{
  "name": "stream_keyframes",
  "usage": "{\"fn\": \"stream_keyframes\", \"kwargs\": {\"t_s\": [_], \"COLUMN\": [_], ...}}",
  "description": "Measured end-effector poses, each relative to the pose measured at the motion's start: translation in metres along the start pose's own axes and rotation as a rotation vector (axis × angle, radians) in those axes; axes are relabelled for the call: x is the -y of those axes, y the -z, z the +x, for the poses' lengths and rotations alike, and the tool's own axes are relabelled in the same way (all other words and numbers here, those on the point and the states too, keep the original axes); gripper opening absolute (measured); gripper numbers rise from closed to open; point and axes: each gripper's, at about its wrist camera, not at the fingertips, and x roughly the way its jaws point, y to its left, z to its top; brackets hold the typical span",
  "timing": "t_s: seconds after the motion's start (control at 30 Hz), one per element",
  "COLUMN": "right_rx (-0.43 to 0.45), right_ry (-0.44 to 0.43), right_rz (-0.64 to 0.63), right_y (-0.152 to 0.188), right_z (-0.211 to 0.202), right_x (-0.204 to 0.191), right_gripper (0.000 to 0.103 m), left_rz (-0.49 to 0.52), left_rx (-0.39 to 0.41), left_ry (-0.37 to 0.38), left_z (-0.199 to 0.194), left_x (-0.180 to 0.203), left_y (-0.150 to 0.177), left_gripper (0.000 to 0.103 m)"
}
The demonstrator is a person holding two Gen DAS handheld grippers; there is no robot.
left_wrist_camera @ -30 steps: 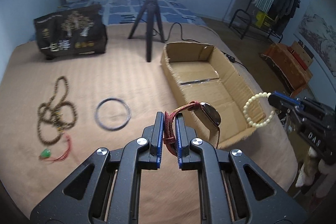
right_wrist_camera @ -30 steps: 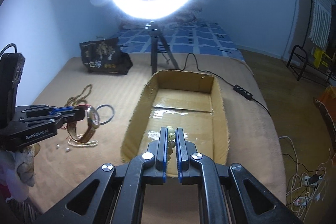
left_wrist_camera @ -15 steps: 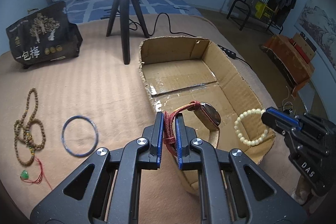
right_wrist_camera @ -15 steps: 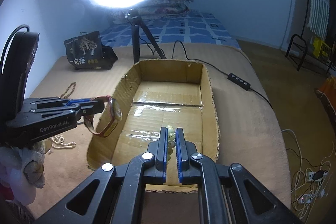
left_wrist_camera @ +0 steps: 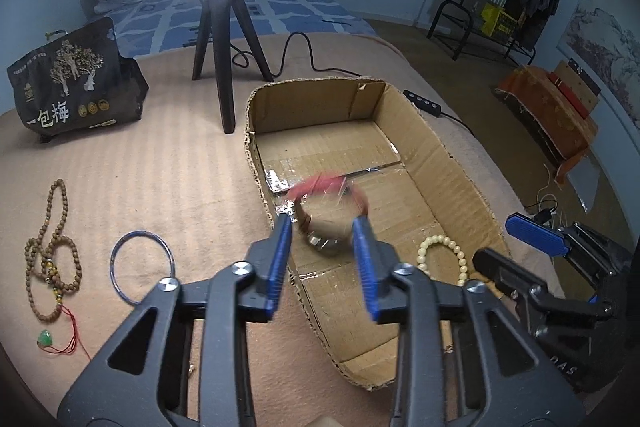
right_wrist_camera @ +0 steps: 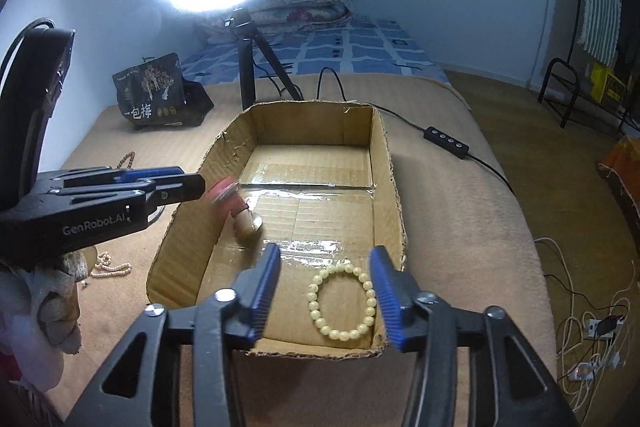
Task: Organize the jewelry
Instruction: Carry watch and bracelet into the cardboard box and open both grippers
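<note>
An open cardboard box [left_wrist_camera: 436, 143] [right_wrist_camera: 386, 163] sits on the tan bed. My left gripper [left_wrist_camera: 323, 235] is open over the box's near left wall. A watch with a red strap [left_wrist_camera: 328, 211] [right_wrist_camera: 240, 205] is blurred just beyond its fingertips, inside the box. My right gripper [right_wrist_camera: 325, 269] is open above the box's near end. A cream bead bracelet [right_wrist_camera: 342, 303] [left_wrist_camera: 442, 259] lies flat on the box floor between its fingers. The right gripper also shows in the left wrist view [left_wrist_camera: 516, 243], and the left gripper in the right wrist view [right_wrist_camera: 176, 179].
On the bed left of the box lie a blue bangle [left_wrist_camera: 142, 265], a brown bead necklace [left_wrist_camera: 50, 251] with a green pendant [left_wrist_camera: 45, 339], and a pearl string [right_wrist_camera: 110, 267]. A black bag [left_wrist_camera: 76, 87] and a ring-light tripod [left_wrist_camera: 222, 39] stand behind. A cable with a switch [right_wrist_camera: 446, 141] runs to the right.
Both grippers have opened. The left let go of the watch, which is dropping into the box. The right let go of the cream bracelet, which now lies on the box floor.
</note>
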Motion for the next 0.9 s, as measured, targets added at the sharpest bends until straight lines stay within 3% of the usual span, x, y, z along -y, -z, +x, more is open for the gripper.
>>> {"fn": "stream_keyframes", "kwargs": {"t_s": [0.07, 0.2, 0.47, 0.53, 0.77, 0.83, 0.9], "right_rx": [0.006, 0.008, 0.038, 0.045, 0.072, 0.082, 0.089], "right_ry": [0.008, 0.013, 0.034, 0.033, 0.045, 0.046, 0.043], "right_rz": [0.0, 0.0, 0.003, 0.002, -0.018, -0.025, -0.034], "right_y": [0.001, 0.002, 0.002, 0.002, 0.001, 0.001, 0.0], "right_z": [-0.003, -0.009, -0.03, -0.034, -0.051, -0.056, -0.06], "right_x": [-0.002, -0.004, -0.014, -0.017, -0.035, -0.041, -0.047], "right_gripper": [0.062, 0.065, 0.086, 0.088, 0.101, 0.102, 0.103], "left_rz": [-0.002, -0.007, -0.02, -0.024, -0.015, -0.018, -0.019], "left_rx": [0.003, 0.011, 0.026, 0.027, 0.048, 0.06, 0.074], "left_ry": [-0.001, -0.003, -0.008, -0.01, -0.031, -0.037, -0.05], "left_z": [-0.003, -0.013, -0.036, -0.042, -0.068, -0.078, -0.089], "left_x": [-0.001, -0.004, -0.011, -0.015, -0.027, -0.033, -0.041], "left_y": [0.0, 0.001, 0.006, 0.008, 0.016, 0.018, 0.022], "left_gripper": [0.033, 0.033, 0.033, 0.039, 0.042, 0.054, 0.056]}}
